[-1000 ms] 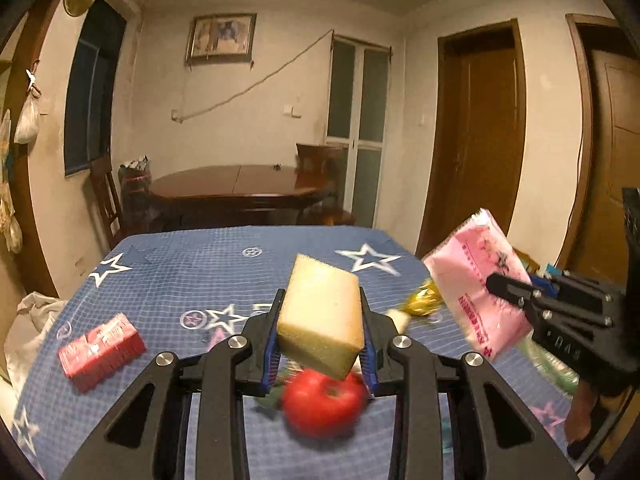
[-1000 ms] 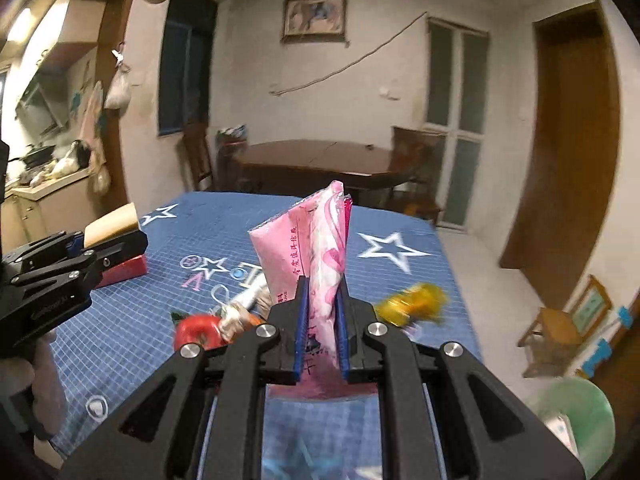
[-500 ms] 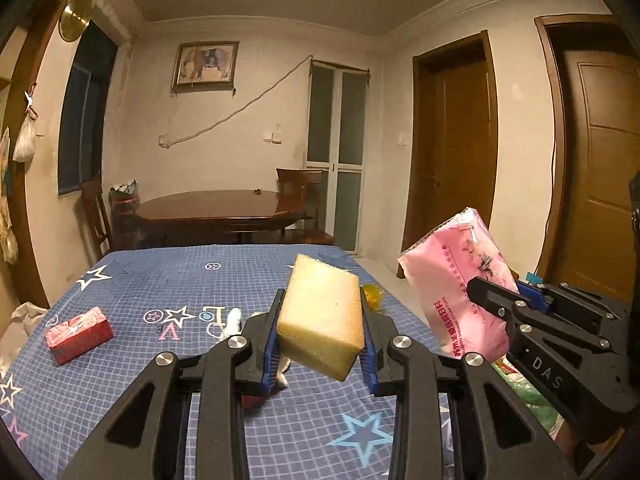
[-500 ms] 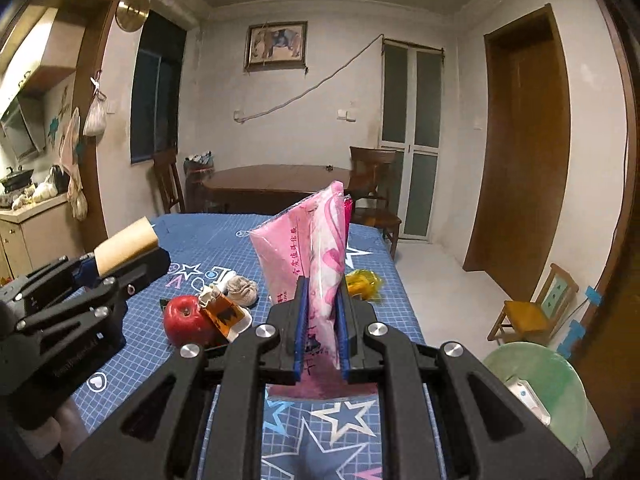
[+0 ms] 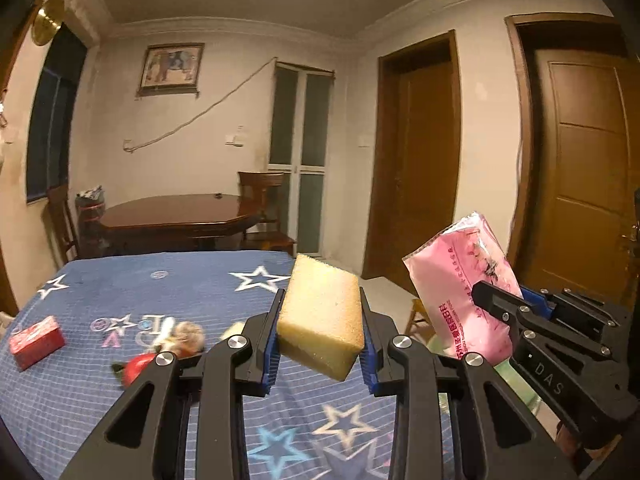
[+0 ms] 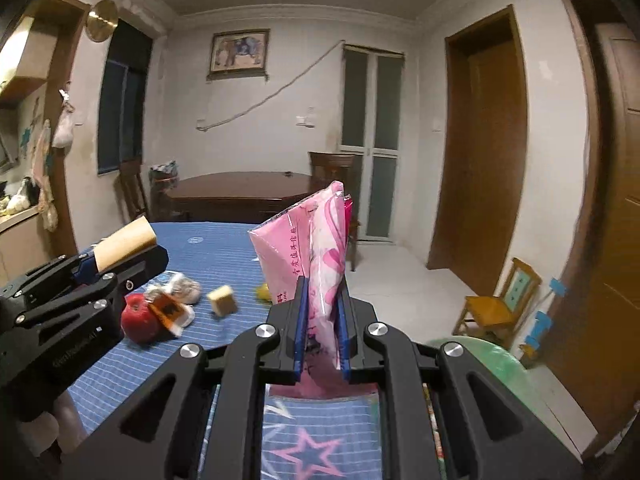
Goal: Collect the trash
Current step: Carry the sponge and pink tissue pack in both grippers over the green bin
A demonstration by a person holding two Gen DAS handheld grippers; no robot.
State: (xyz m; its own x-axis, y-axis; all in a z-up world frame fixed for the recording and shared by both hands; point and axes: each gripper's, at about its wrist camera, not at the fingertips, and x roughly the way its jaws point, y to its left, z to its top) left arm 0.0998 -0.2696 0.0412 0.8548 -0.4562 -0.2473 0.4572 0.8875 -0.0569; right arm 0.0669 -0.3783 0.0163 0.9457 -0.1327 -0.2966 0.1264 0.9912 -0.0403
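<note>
Now the left gripper [image 5: 320, 340] is clamped on a yellow rectangular foam sponge [image 5: 322, 318], held above the blue star-patterned tablecloth [image 5: 160, 292]. At its 3 o'clock, the right gripper [image 6: 322, 320] pinches a pink plastic tissue packet [image 6: 308, 248] upright. At 9 o'clock on the cloth lie a red apple [image 6: 138, 318], crumpled wrappers [image 6: 180, 288] and a red box [image 5: 36, 340].

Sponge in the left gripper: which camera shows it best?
The left wrist view: the sponge sits centre frame, its whole front face clear between the left gripper pads. The right wrist view catches only one end of it, poking out at the left edge.
</note>
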